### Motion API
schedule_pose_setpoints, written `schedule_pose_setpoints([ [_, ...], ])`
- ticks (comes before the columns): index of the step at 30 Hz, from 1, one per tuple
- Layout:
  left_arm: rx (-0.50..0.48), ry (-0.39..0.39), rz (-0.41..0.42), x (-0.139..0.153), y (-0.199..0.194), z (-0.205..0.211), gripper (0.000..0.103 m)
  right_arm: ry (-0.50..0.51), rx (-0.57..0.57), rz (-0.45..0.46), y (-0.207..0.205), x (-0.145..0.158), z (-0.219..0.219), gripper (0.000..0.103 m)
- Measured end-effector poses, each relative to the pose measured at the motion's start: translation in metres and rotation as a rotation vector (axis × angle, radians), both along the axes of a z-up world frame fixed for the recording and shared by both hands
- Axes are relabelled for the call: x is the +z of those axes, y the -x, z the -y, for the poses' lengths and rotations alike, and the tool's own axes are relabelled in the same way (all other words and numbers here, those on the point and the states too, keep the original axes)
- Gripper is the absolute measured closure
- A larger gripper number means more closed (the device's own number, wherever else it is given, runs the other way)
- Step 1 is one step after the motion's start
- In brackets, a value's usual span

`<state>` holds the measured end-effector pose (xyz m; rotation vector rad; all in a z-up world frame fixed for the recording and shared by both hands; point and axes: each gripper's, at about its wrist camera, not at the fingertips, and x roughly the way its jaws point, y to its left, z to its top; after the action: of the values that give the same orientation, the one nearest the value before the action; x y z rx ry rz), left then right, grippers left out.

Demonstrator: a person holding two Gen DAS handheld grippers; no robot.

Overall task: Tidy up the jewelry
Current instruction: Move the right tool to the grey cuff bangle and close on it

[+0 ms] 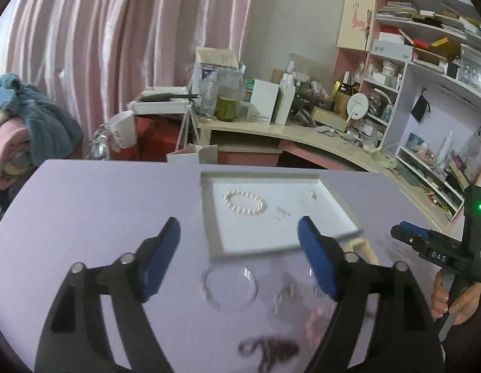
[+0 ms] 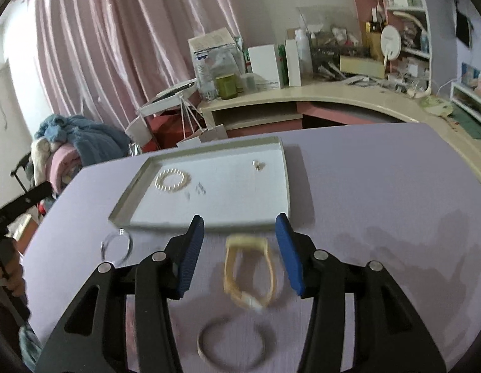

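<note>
A white tray (image 1: 215,236) (image 2: 284,186) lies on the lilac table and holds a pearl bracelet (image 1: 245,204) (image 2: 173,181), a thin chain (image 1: 283,213) (image 2: 200,189) and a small silver piece (image 1: 313,195) (image 2: 258,164). My left gripper (image 1: 239,227) hovers open and empty over the tray's near edge. Below it on the table lie a clear bangle (image 1: 229,286) (image 2: 116,245) and a blurred dark beaded necklace (image 1: 268,349). My right gripper (image 2: 240,220) (image 1: 402,231) is open above a beige watch (image 2: 248,270), not touching it. A silver bangle (image 2: 231,345) lies nearer.
Small clear rings (image 1: 284,295) lie beside the clear bangle. Behind the table stand a cluttered curved desk (image 1: 271,130), shelves (image 1: 427,62), a pink curtain (image 1: 116,46) and a pile of blankets (image 1: 29,124). A hand (image 1: 452,298) holds the right gripper's handle.
</note>
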<state>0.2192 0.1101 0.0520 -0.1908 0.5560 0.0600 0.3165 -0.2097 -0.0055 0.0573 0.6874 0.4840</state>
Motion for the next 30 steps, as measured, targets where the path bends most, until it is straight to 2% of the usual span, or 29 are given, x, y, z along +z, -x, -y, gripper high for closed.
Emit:
schedule_pose_setpoints([
  [5,0.069,-0.027,0.062,-0.019,0.066,0.010,0.014,0.011,-0.012,-0.012,0.040,-0.019,0.004,0.048],
  [10,0.107,-0.019,0.032,-0.043,0.101,0.021,0.012,0.024,-0.030,-0.077,0.059,-0.041,0.007,0.048],
  [19,0.140,-0.019,0.027,-0.064,0.123,0.036,0.008,0.096,-0.078,-0.092,0.080,-0.056,0.004,0.026],
  [30,0.121,-0.016,0.000,-0.074,0.121,0.040,0.007,0.171,-0.090,-0.143,0.071,-0.071,-0.014,0.026],
])
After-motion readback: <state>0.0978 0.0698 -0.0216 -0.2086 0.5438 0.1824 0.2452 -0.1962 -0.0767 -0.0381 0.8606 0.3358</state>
